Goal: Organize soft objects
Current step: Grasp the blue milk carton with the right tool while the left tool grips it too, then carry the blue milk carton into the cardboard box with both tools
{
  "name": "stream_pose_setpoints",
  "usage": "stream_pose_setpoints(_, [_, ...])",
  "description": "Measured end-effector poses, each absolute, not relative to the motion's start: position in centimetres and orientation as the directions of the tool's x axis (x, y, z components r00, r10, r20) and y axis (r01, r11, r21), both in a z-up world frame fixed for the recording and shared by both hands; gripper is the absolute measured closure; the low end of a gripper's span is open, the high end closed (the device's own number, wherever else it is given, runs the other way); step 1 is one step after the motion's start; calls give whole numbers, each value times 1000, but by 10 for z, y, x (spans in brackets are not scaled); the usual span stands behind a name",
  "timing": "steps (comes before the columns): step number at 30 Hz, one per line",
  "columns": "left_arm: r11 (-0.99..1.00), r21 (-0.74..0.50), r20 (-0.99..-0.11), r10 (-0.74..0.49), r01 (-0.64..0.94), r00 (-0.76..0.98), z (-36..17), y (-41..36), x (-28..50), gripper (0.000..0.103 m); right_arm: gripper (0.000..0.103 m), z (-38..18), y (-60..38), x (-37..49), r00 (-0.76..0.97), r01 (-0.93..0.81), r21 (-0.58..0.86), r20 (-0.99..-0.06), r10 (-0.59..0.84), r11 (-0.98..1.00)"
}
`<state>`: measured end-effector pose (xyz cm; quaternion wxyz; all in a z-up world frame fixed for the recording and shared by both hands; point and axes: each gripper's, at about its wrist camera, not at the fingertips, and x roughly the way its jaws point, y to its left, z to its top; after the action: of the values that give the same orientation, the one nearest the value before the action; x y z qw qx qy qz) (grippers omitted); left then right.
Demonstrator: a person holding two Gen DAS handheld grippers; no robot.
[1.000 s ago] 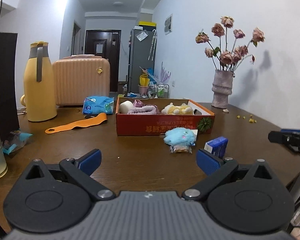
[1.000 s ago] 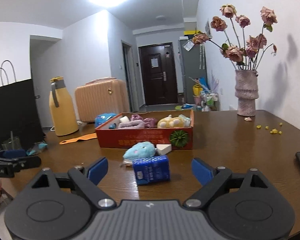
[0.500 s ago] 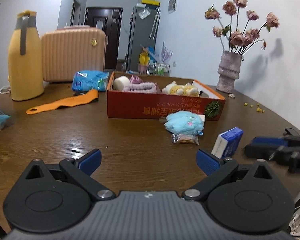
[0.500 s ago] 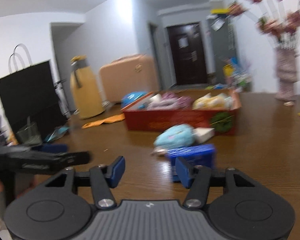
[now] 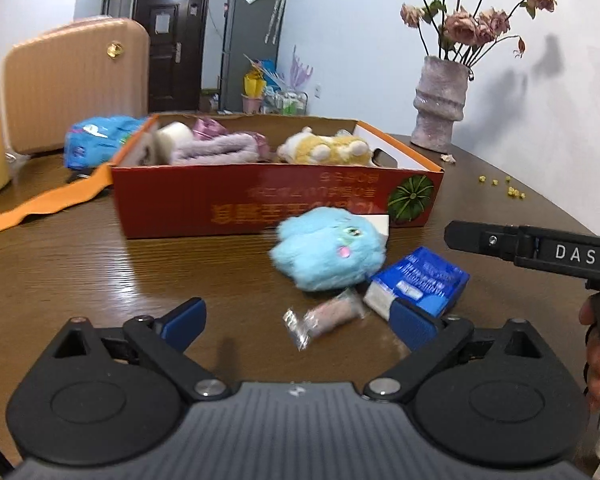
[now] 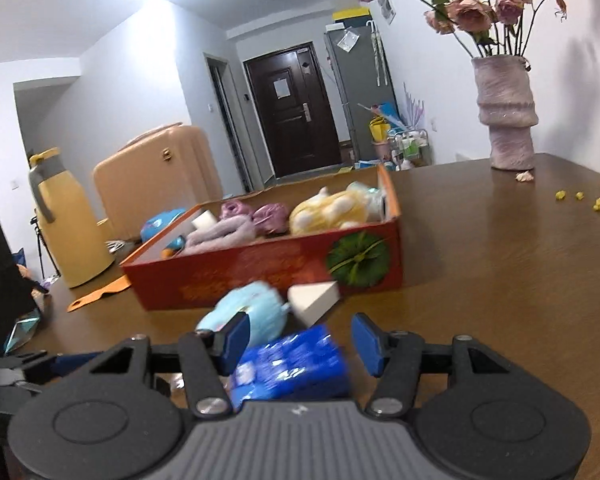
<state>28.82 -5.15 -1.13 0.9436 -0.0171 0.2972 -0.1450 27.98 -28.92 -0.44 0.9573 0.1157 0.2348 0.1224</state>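
Soft toys already filled much of the red box (image 5: 228, 196) at the far middle of the table (image 5: 80, 264): a yellow plush (image 5: 324, 150) and a lilac fluffy piece (image 5: 216, 150) lay inside. One blue plush (image 5: 326, 254) was not yet in; it lay on the wood just in front of the box's near wall, touching a white wedge (image 6: 314, 300) behind it and a blue tissue pack (image 6: 292, 364) to its right. A small wrapped snack (image 5: 324, 318) lay just near of the plush. We judged the step in hand to be the approach to these loose items. Our left gripper (image 5: 296, 320) hung low over the table with its jaws wide and nothing between them but the snack ahead; they had just been closing slightly. Our right gripper (image 6: 300, 340) stood half open, its jaws having narrowed just before, with the tissue pack between them; we could not see the pads pressing on it. Next, we judged, the left needed to centre on the blue plush and close gently, then lift it clear of the box wall.
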Motion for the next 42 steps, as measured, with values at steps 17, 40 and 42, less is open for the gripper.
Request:
stream_pose_setpoints(17, [846,-428,-604,-530,319,595,-19,-78,290,67,75,-31,-302,293,734,-250,406,-513,446,879])
stream_pose_setpoints(40, [859,-366,-436,-499,359,749,70,-39,308,70,77,58,-287,297,794,-356,419,-334,507,835])
stream_pose_setpoints(42, [865,-363,-443,-487,346,753,77,-31,339,70,77,69,-277,335,786,-359,424,-344,514,832])
